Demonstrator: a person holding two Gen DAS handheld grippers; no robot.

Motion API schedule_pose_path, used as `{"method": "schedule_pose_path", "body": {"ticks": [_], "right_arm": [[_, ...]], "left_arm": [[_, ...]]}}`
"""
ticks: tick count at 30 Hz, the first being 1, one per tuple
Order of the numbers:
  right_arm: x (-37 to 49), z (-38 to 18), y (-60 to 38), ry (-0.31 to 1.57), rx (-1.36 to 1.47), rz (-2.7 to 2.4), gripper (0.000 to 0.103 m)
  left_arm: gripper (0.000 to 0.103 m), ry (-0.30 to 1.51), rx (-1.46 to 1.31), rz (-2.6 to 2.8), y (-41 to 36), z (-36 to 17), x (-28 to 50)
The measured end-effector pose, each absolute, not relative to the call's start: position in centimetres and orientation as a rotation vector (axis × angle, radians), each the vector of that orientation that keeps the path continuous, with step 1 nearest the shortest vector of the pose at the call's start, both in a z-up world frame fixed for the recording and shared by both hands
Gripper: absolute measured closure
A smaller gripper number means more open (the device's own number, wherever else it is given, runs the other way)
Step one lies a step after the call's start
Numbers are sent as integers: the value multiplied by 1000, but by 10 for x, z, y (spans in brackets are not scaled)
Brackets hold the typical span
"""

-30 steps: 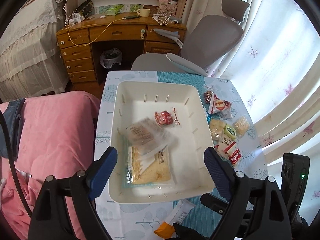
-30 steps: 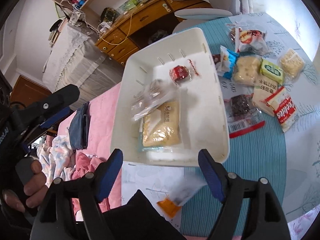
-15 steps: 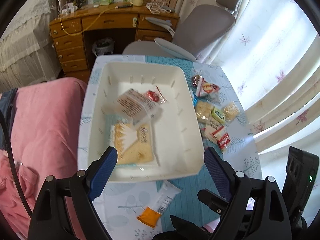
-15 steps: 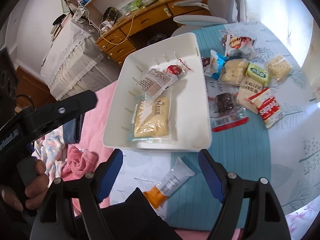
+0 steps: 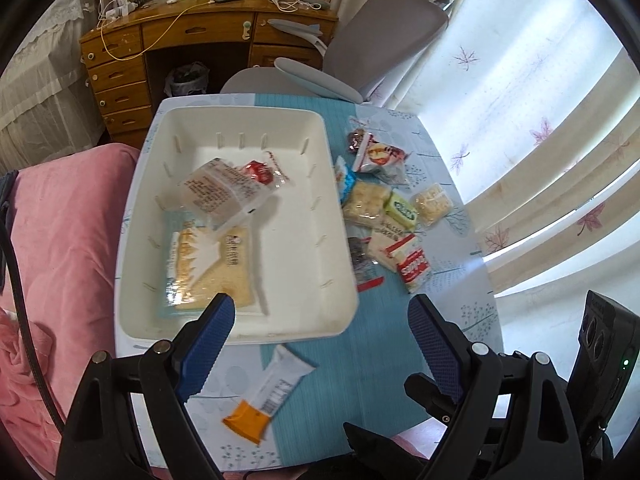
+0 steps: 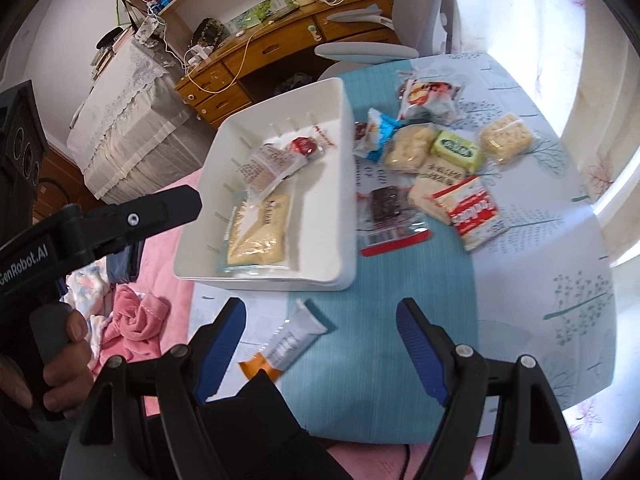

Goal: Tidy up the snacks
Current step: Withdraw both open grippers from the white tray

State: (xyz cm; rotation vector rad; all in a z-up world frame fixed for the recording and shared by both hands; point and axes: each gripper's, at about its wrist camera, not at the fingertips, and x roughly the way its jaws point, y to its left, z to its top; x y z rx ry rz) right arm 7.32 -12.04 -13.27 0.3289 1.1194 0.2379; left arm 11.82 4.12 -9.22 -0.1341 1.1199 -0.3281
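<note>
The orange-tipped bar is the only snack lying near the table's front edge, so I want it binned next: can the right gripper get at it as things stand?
Probably yes: the bar lies alone just below the open right gripper, nothing on it.

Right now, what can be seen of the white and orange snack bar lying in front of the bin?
The snack bar is a long flat sealed wrapper, glossy like foil or plastic, white over most of its length with a barcode panel and an orange end nearest the cameras. It lies flat and diagonal on the tablecloth, just outside the near wall of the white bin, apart from it. Neither gripper touches it; other snacks lie farther off.
</note>
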Motion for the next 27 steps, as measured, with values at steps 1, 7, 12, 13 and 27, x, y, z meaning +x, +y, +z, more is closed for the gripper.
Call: {"method": "schedule_pose_path", "body": {"ticks": [1,7,12,13,27], "right_arm": [[73,-132,-124,1121,325,236,25],[74,-125,-157,1123,296,237,25],[77,-123,-187,1132,275,243,25],[78,-123,-191,1135,270,246,25],[117,-130,-266,1151,202,254,25]], "left_arm": [[15,1120,-137,-327,38,-91,118],[15,1121,-158,-322,5,-89,118],[15,1126,-168,-315,-25,-88,118],[15,1127,-172,-312,-29,-88,117],[15,1192,-284,-183,-79,-118,120]]}}
